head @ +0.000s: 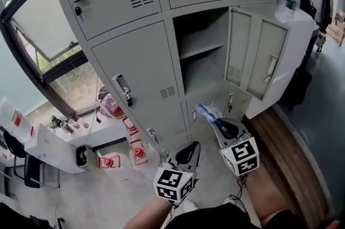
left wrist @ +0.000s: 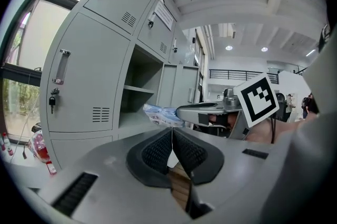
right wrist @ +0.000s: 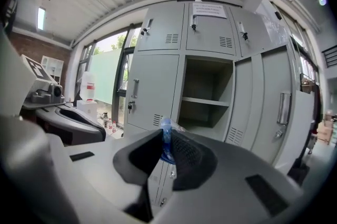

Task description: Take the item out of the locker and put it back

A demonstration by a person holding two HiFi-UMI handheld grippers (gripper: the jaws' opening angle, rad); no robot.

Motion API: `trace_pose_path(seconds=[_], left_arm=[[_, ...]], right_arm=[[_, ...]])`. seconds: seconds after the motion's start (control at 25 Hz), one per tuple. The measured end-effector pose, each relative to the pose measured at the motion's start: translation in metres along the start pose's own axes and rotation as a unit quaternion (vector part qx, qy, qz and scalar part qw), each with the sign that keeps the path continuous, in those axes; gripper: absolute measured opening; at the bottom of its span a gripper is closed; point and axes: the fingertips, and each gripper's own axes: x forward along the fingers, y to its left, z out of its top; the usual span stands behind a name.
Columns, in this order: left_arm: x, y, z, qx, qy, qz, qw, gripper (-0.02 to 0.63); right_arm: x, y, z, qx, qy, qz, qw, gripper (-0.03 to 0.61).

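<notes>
The right hand-held gripper [head: 217,124] is pinching the packet [head: 207,111], a blue-and-white plastic pack. In the right gripper view its jaws stand slightly apart with the pack's blue edge [right wrist: 166,133] clamped between the pads. Most of the pack sticks out past the tips. The grip is on one end only, probably so the free end can go into the opening first.

The left hand-held gripper [head: 192,147] hangs just beside it, a little lower. Its pads [left wrist: 158,150] are pressed together on nothing (the left gripper view shows only a thin seam between them). It seems to be kept out of the way, since the job needs one hand.

The packet is outside the locker [head: 207,26], in the air in front of it and below the open compartment, touching nothing but the jaws. Inside, the shelf [head: 200,50] is bare above and below as far as the views reach. The door [head: 257,58] is swung wide to the right, which leaves a clear way in.

Judging from this, the take-out half is done and the return is what remains. The next move would be to lift the pack to the opening and slide it onto the shelf or the floor of the compartment. The one-ended grip could let the soft pack droop and catch on the front edge.
</notes>
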Motion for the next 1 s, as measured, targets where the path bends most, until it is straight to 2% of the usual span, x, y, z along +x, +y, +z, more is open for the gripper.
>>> trace_pose_path(seconds=[0.24,0.64,1.0], left_arm=[[0.024,-0.039,-0.009,-0.016,0.003,0.021,0.9997,0.018],[0.053,-0.104,-0.018,-0.031,-0.013,0.052,0.9981,0.018],[0.064,-0.127,-0.027,-0.030,-0.010,0.066,0.9973,0.018]], right_arm=[[-0.032,-0.021,-0.020,0.011,0.008,0.033,0.999,0.097],[-0.086,-0.053,-0.045,-0.004,0.007,0.075,0.997,0.097],[-0.101,-0.067,-0.059,-0.001,0.005,0.091,0.996,0.097]])
